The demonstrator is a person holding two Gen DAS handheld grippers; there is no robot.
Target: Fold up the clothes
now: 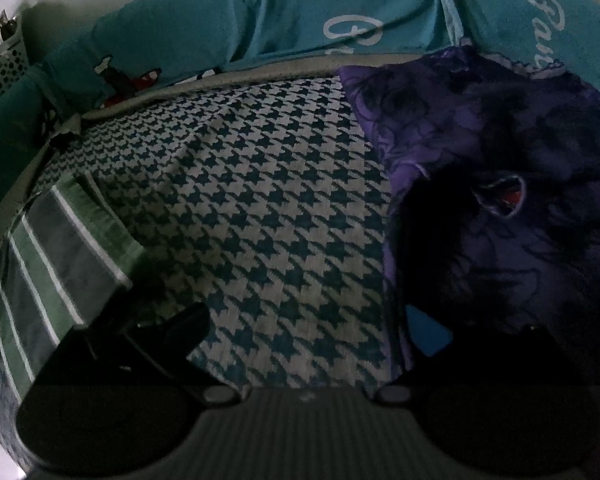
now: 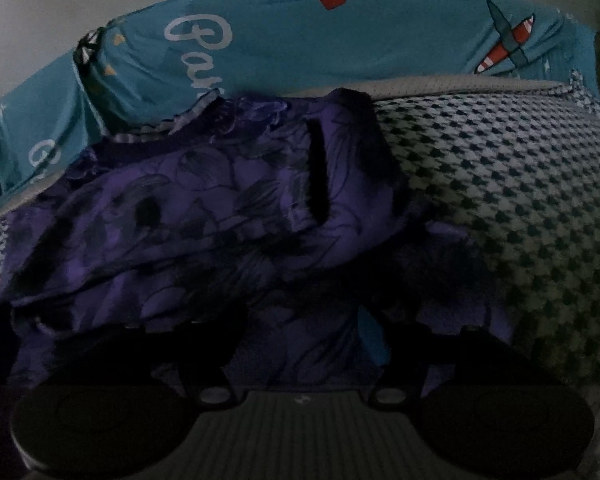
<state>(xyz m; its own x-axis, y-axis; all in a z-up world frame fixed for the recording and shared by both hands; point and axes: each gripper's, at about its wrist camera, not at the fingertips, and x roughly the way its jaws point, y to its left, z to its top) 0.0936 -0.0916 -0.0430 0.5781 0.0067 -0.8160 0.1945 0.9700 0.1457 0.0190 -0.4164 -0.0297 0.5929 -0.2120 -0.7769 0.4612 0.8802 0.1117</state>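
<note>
Purple garment (image 2: 204, 216) lies between right hand-held gripper's (image 2: 304, 332) parted jaws.

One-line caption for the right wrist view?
Open right gripper over crumpled purple floral garment on houndstooth bedcover.

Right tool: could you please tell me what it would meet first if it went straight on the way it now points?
Most likely the purple garment, which lies bunched right ahead of the right tool on the houndstooth cover; depth is hard to judge in this dim view.

Dim, shadowy, soft fisheye-warped views
</note>
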